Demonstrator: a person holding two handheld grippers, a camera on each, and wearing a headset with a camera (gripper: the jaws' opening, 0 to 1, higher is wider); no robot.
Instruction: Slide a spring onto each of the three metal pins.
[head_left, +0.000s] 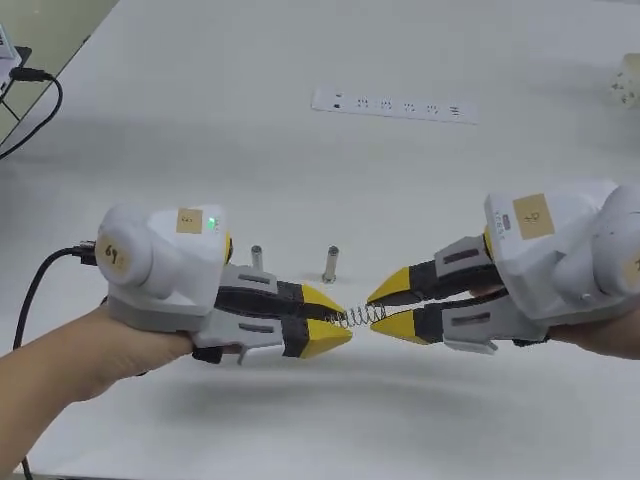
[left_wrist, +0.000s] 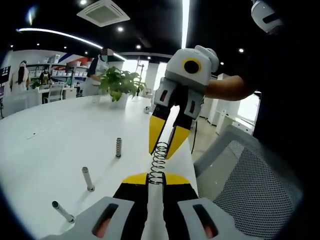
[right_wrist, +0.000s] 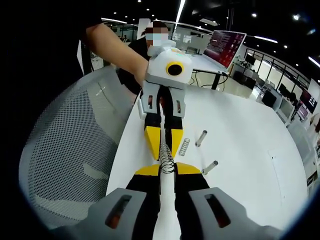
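- Your left gripper (head_left: 346, 322) points right, held level above the surface (head_left: 300, 170), its jaws pinched on one end of the spring (head_left: 362, 317).
- Your right gripper (head_left: 372, 313) faces it tip to tip, its jaws nipping the other end.
- The spring hangs level between them, in front of an upright pin (head_left: 331, 263).

Both ends of the spring (head_left: 366, 317) are buried between the jaws, so I can't tell how much of it is gripped. The left hand-held gripper (head_left: 345, 321) covers the foot of one metal pin (head_left: 257, 257). The right hand-held gripper (head_left: 373, 314) runs off the picture's edge. The power strip (head_left: 393, 104) has markings too small for me to read.
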